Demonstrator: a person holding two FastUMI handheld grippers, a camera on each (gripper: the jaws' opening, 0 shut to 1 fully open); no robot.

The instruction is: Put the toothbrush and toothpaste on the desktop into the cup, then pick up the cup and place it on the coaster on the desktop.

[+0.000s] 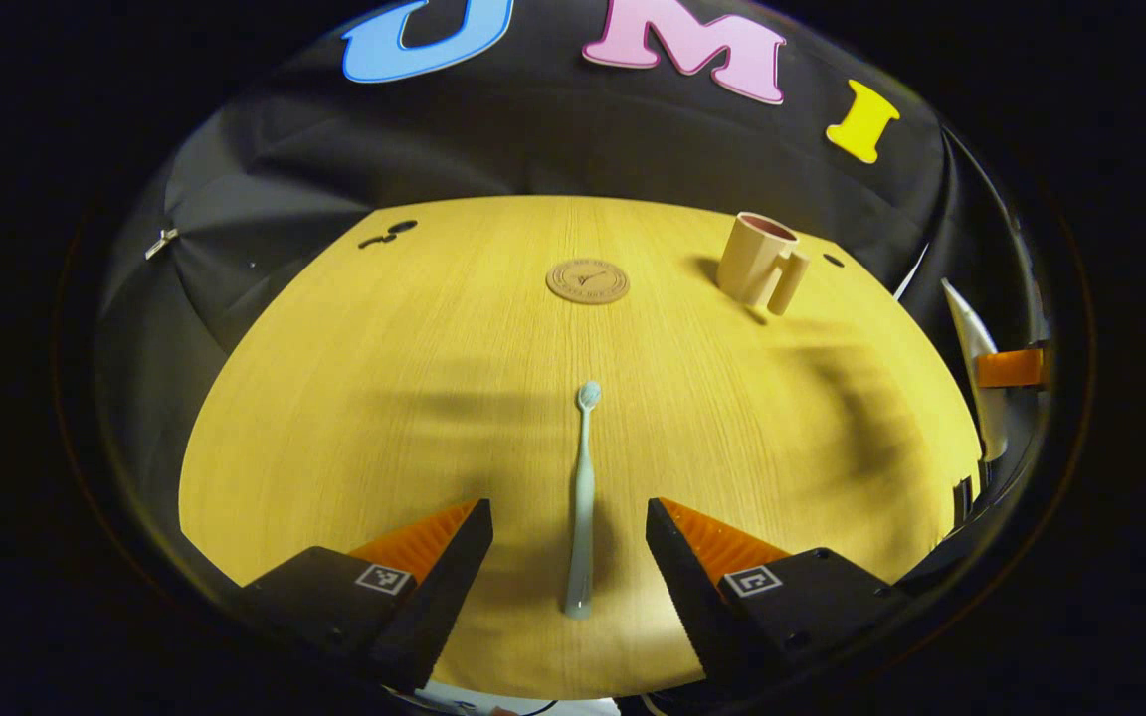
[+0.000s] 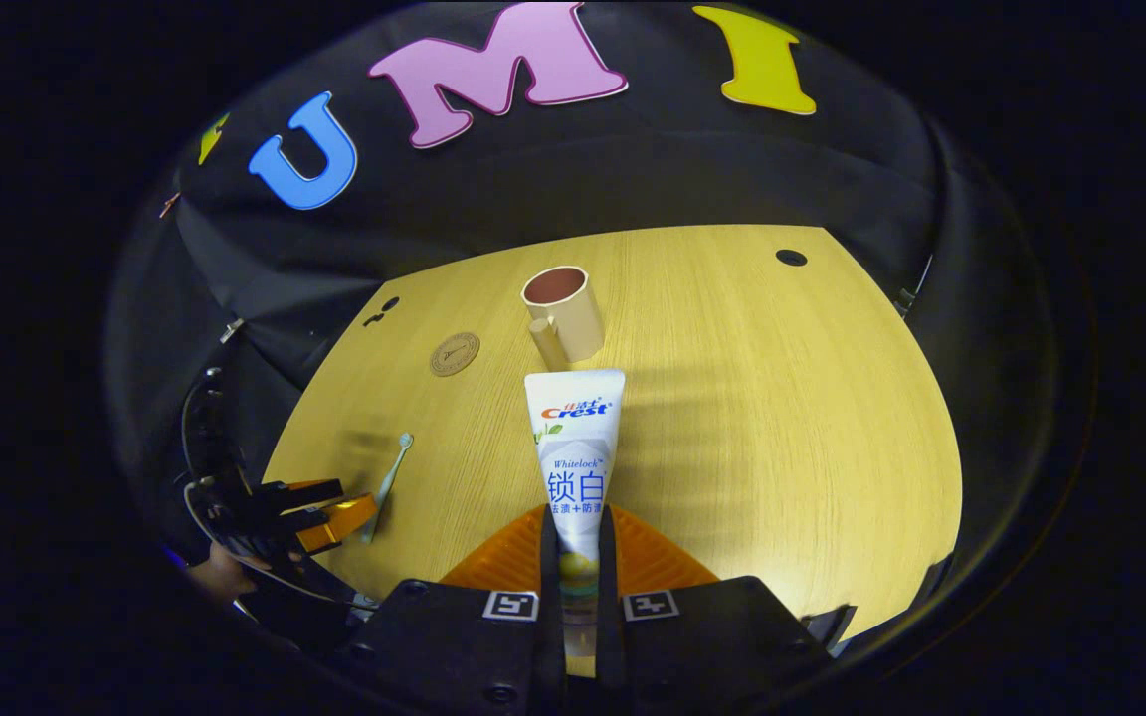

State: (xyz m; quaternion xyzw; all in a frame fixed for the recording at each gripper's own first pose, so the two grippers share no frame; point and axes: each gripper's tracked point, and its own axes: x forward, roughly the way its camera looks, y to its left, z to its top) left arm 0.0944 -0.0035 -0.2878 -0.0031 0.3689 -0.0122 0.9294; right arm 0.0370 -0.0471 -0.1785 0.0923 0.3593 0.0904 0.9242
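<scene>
Left gripper [image 1: 568, 527] open, straddling toothbrush [image 1: 583, 497], handle lengthwise between jaws; right gripper [image 2: 573, 527] clamps toothpaste tube [image 2: 573, 447], cup [image 2: 563, 310] dead ahead.

Both views low over desktop [image 1: 354, 398], facing wall, sharing cup [image 1: 758, 261]

Bare table [image 1: 384, 398] between toothbrush [image 1: 583, 497] and coaster [image 1: 588, 280], open path; cup [image 2: 563, 313] upright ahead of held toothpaste [image 2: 578, 447], mouth unobstructed, bare wood right of it; coaster top free, well apart from cup
</scene>
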